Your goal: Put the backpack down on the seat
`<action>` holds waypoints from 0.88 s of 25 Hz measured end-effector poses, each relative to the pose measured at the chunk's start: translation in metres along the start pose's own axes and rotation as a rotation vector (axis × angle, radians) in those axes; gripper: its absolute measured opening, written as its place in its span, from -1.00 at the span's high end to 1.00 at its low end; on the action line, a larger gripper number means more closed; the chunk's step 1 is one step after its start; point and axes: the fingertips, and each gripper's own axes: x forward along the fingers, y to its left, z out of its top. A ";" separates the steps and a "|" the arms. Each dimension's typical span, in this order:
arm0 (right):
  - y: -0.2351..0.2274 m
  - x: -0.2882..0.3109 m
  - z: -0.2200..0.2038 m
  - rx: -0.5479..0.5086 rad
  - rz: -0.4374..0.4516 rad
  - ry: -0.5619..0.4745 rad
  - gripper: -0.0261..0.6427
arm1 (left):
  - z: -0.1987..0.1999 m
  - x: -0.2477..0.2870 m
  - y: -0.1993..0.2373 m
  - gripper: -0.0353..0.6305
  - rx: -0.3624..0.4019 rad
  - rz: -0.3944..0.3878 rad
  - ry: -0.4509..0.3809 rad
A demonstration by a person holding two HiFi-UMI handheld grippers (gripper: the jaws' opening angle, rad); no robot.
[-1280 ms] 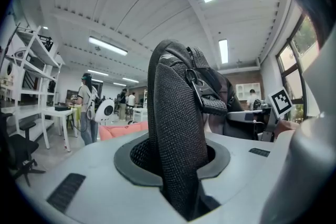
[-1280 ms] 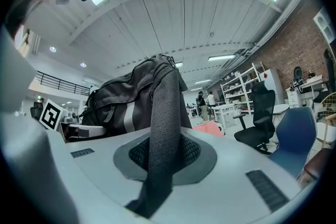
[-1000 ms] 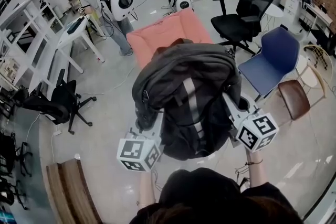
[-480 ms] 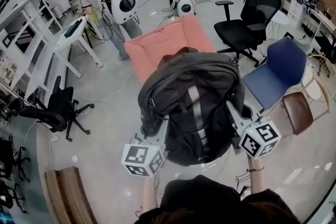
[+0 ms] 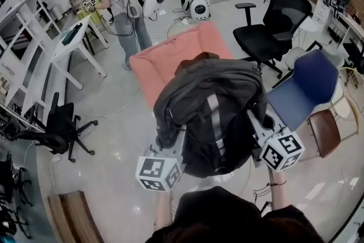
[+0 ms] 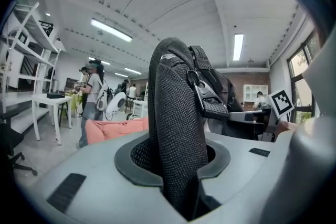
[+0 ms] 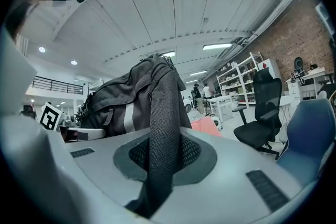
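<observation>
A dark grey backpack (image 5: 210, 105) with a pale stripe hangs in the air in front of me, held by its straps. My left gripper (image 5: 172, 144) is shut on the left mesh strap (image 6: 176, 139), which runs up between the jaws. My right gripper (image 5: 256, 120) is shut on the right strap (image 7: 163, 128), with the backpack's body (image 7: 115, 99) to its left. The salmon-pink seat (image 5: 165, 57) lies on the floor just beyond the backpack, partly hidden by it. It also shows low in the left gripper view as the pink seat (image 6: 113, 128).
A black office chair (image 5: 273, 25) stands at the right, with a blue chair (image 5: 304, 85) and a brown chair (image 5: 324, 128) nearer. A person (image 5: 122, 3) stands behind the seat. White tables (image 5: 62, 45) and another black chair (image 5: 57, 128) are on the left, a wooden bench (image 5: 68, 213) near my feet.
Both grippers keep their hold on the straps and the backpack has drifted slightly forward and right, toward the pink seat. The person at the back has turned and stepped right.
</observation>
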 end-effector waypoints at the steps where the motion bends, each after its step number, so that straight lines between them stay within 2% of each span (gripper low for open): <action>1: -0.004 0.007 0.001 0.000 -0.005 0.002 0.78 | 0.001 0.007 0.005 0.52 -0.002 -0.003 0.000; 15: -0.070 0.098 0.003 0.024 -0.005 0.048 0.78 | 0.004 0.108 0.047 0.52 -0.033 0.004 0.043; 22: -0.119 0.156 -0.010 0.061 0.072 0.092 0.78 | -0.009 0.172 0.066 0.52 -0.076 0.071 0.084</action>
